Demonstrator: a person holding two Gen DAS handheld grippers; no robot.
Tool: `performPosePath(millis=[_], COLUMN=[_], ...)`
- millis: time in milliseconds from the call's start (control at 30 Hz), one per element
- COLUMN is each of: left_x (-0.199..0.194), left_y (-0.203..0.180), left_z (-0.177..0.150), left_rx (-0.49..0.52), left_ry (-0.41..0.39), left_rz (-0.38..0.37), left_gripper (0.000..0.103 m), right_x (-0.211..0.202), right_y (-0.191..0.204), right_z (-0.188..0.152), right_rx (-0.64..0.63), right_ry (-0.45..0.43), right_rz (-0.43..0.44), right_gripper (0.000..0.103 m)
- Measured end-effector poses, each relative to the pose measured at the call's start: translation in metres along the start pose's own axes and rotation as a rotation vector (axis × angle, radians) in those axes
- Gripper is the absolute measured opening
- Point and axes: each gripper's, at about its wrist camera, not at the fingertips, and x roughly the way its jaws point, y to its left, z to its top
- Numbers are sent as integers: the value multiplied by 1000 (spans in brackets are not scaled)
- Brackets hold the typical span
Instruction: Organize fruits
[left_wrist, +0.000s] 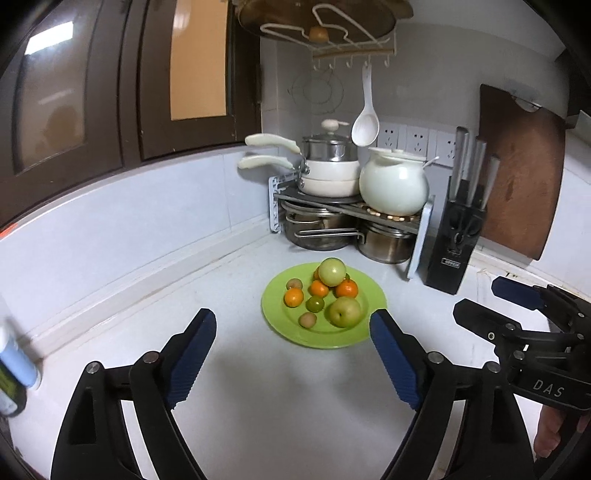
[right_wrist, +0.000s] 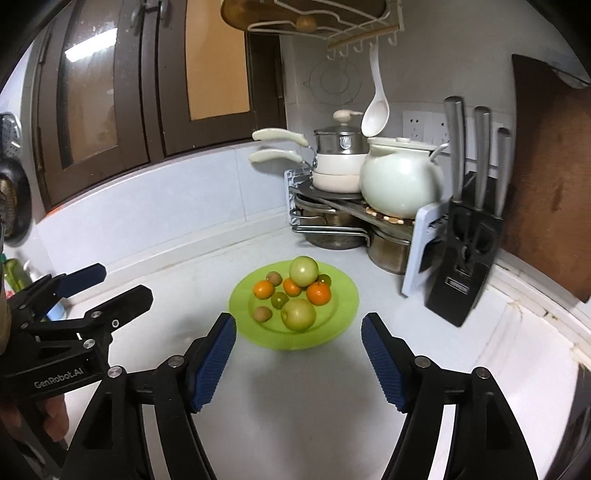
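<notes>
A lime-green plate (left_wrist: 373, 295) (right_wrist: 347, 295) rests on the white counter, ahead of both grippers. On it lie two pale green apples (left_wrist: 345, 312) (right_wrist: 298, 314), several oranges (left_wrist: 293, 297) (right_wrist: 318, 292), a small green citrus (left_wrist: 315, 303) and two brown kiwis (left_wrist: 307, 319) (right_wrist: 263, 314). One apple (left_wrist: 332, 271) (right_wrist: 303, 270) sits at the plate's far side. My left gripper (left_wrist: 293, 320) (right_wrist: 123, 282) is open and holds nothing, its tips short of the plate's near rim. My right gripper (right_wrist: 299, 322) (left_wrist: 478, 295) is likewise open with nothing between its fingers.
In the corner behind the plate a rack (left_wrist: 280, 195) holds steel pots, white pans and a round white pot (left_wrist: 393, 184). A black knife block (left_wrist: 456, 243) and a brown cutting board (left_wrist: 517, 173) stand right. A white ladle (left_wrist: 365, 125) hangs above. Bottles (left_wrist: 14, 365) stand left.
</notes>
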Motion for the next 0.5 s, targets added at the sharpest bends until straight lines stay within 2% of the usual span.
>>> performPosePath(millis=[167, 500], left_x=[-32, -82], left_y=[-20, -45], left_z=[-15, -38], left_rx=[4, -3], left_ry=[-28, -38], left_rz=[34, 53], left_gripper=[95, 102], right_x=[-32, -89], right_y=[-4, -14], right_z=[-14, -38], right_rx=[-7, -14], right_ry=[-10, -46], right_rz=[4, -19], right_gripper=[72, 77])
